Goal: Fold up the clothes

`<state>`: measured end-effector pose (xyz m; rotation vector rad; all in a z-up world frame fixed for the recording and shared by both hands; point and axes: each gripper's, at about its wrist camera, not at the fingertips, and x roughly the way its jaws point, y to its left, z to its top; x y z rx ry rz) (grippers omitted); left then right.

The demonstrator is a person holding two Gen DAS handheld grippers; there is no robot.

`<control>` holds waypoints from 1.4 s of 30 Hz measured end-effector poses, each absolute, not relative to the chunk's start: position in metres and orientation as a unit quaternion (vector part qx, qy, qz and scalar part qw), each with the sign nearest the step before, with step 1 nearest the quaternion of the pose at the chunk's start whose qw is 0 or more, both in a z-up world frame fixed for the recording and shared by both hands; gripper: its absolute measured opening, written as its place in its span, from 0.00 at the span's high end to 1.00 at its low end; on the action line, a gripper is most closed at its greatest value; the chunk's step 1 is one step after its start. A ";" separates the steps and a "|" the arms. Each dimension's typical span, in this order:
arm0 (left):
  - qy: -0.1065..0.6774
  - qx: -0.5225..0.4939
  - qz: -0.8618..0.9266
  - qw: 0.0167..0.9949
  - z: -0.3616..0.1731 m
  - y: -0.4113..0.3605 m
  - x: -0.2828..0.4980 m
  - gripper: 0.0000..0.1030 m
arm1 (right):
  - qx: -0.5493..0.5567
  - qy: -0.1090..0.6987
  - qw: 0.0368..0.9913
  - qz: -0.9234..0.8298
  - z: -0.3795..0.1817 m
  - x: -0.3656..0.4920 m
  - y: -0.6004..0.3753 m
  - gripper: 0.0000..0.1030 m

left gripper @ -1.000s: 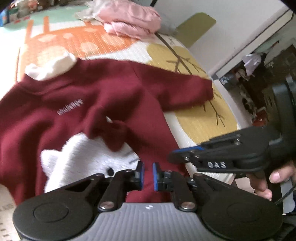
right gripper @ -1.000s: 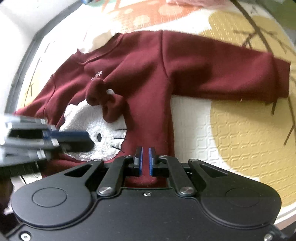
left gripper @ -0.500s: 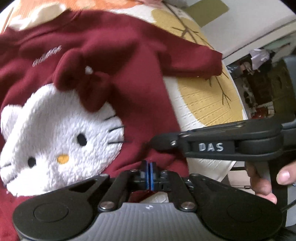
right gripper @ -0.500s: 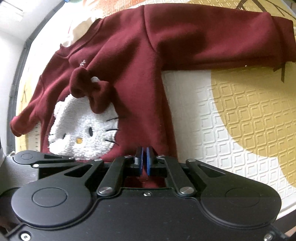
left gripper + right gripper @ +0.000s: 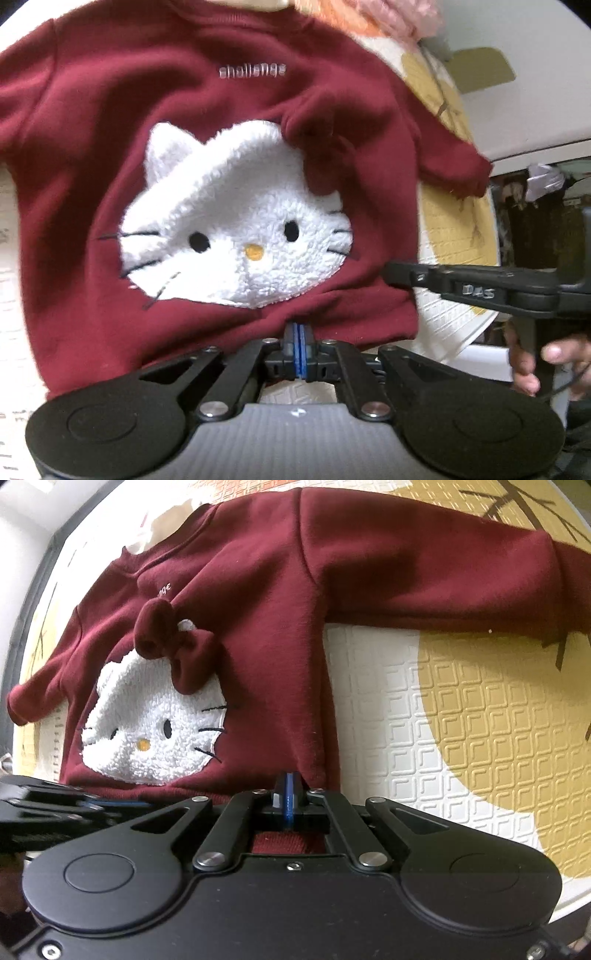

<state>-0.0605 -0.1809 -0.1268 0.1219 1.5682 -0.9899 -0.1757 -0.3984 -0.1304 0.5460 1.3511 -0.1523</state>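
Left gripper (image 5: pixel 299 334): blue-padded fingers pressed together on the bottom hem of the sweatshirt, near the middle of the hem, with maroon cloth pinched between the pads.
Right gripper (image 5: pixel 287 794): fingers likewise clamped together on the hem, toward the garment's side seam; maroon ribbing shows through the frame opening just behind the pads. In the left wrist view its black finger arm reaches in from the right and touches the hem corner.
Writing on the tool: raised letters "DAS" (image 5: pixel 474 291) on the side of the right gripper's arm.
Right hand (image 5: pixel 535 365): fingers wrapped round the right gripper's handle, at the frame edge.
Sweatshirt (image 5: pixel 258 590): maroon, lying front-up on the mat, collar away from the grippers, one sleeve stretched out flat to the side, the other ending near the mat's edge.
Writing on the sweatshirt: small pale stitched word "challenge" (image 5: pixel 252 70) on the chest below the collar; the right wrist view shows only its last letters.
Appliqué: fluffy white cat face (image 5: pixel 236 225) with black eyes, yellow nose, stitched whiskers, and a maroon fabric bow (image 5: pixel 173 650) at one ear.
Mat (image 5: pixel 461 720): embossed white with mustard-yellow shapes and brown branch lines.
Pink clothes (image 5: pixel 402 18): heaped beyond the collar, blurred.
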 end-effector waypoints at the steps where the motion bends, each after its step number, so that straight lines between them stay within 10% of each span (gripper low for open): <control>1: 0.670 0.050 -0.430 0.603 -0.122 -0.180 -0.059 0.94 | 0.244 0.619 0.743 -0.070 -0.130 -0.174 -0.397 1.00; 42: 0.643 0.140 -0.405 0.635 -0.129 -0.208 -0.052 0.96 | 0.229 0.624 0.743 -0.078 -0.128 -0.164 -0.394 1.00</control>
